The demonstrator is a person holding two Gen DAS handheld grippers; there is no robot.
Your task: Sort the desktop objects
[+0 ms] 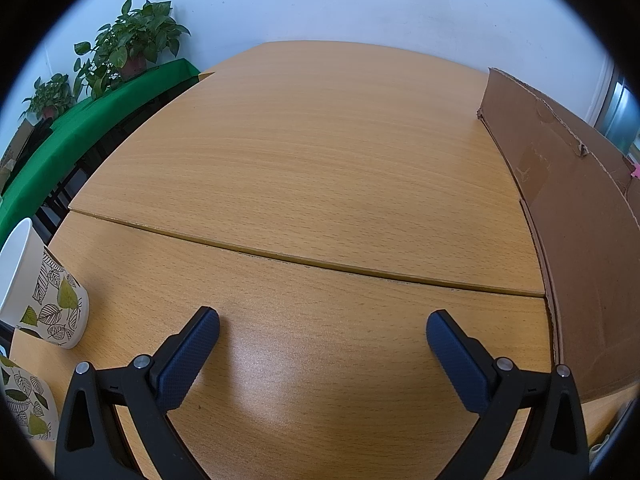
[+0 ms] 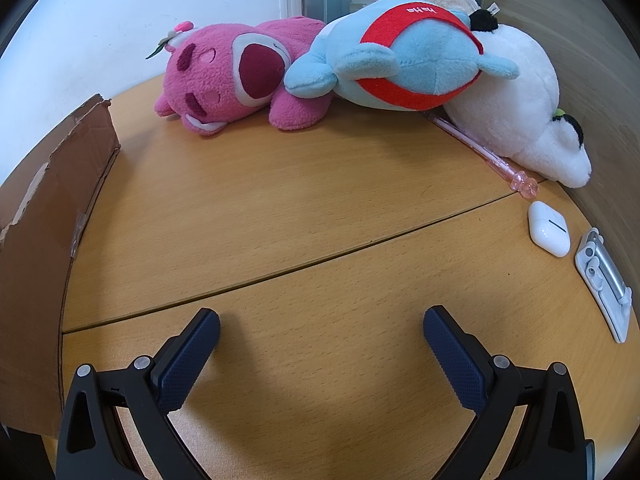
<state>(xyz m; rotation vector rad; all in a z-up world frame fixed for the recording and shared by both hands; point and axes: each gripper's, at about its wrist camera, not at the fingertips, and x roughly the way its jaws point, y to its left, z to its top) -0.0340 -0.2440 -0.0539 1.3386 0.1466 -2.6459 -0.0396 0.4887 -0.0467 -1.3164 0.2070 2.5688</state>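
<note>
Closest in, the left gripper hangs over bare wood with its jaws spread wide and nothing between them; the right gripper does the same over its own patch of the wooden desk, jaws wide and holding nothing. By the left gripper, two leaf-patterned cups stand at the desk's left edge, and a brown cardboard box runs along the right side. Seen from the right gripper, that box wall stands on the left, while near the right edge lie a white phone stand and, just beyond it, a white earbud case. Farther back a pink pen lies partly under a white plush. Against it leans a blue plush with a red band, touching a pink bear plush at the far edge.
</note>
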